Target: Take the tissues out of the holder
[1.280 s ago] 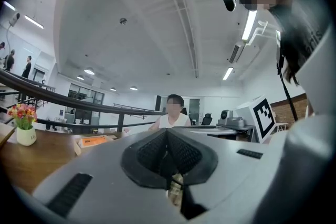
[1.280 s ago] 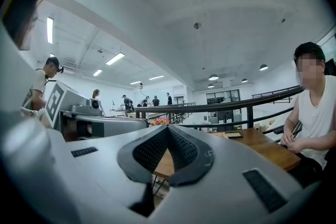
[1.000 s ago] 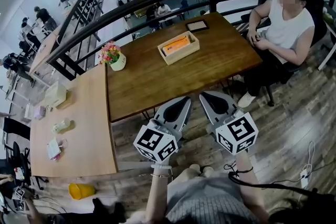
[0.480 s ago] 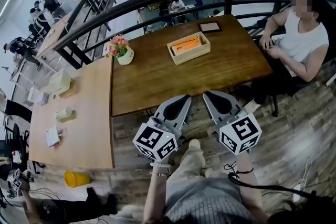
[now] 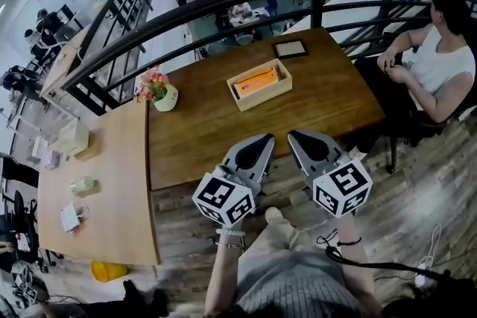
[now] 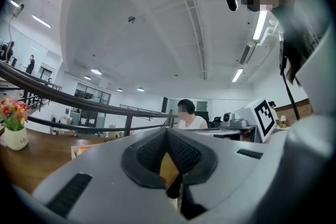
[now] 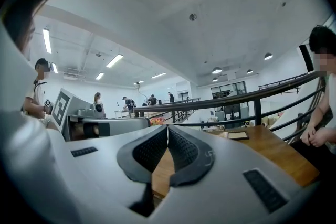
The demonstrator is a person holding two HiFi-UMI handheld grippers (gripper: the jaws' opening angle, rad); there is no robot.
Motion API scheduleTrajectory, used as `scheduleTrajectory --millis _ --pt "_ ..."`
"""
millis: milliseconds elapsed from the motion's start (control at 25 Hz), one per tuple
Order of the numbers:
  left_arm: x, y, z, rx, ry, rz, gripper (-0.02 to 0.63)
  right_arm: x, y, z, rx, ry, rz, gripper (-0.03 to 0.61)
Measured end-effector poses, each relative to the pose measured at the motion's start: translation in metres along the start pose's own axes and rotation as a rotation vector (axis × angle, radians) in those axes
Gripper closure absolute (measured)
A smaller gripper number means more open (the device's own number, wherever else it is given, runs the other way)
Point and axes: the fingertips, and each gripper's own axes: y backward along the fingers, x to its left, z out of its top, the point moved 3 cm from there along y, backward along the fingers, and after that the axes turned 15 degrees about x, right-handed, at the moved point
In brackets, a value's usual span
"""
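A light wooden holder [image 5: 259, 85] with an orange tissue pack [image 5: 253, 81] inside sits in the middle of the dark wooden table [image 5: 216, 130]. My left gripper [image 5: 264, 138] and right gripper [image 5: 296, 136] are side by side just short of the table's near edge, both level, pointing at the table. The jaws of each are shut with the tips touching and nothing between them. In the left gripper view the holder [image 6: 79, 151] peeks over the jaw at the left. The right gripper view shows only the tabletop [image 7: 262, 152] past the shut tips.
A flower pot [image 5: 158, 91] stands at the table's left end and a dark framed tablet [image 5: 290, 49] at the far side. A seated person [image 5: 440, 63] is at the right end. A lighter table [image 5: 89, 182] with small items adjoins on the left. A black railing [image 5: 223, 0] runs behind.
Both grippers have come closer to the table's near edge, still side by side and shut. The view has shifted, so the table and holder sit slightly lower and nearer.
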Motion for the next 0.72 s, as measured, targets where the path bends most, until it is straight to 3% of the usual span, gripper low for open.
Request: scheduleTrajectory --millis 400,720 --pt "0.045 -0.048 0.027 -0.011 -0.015 -0.018 0.606 -0.052 -0.042 0.028 0.007 0.011 0.005 0.566" --pt "0.082 -0.039 0.019 0.034 -0.008 0.080 0.606 -0.062 -0.086 0.031 -0.007 -0.044 0.084 0.566"
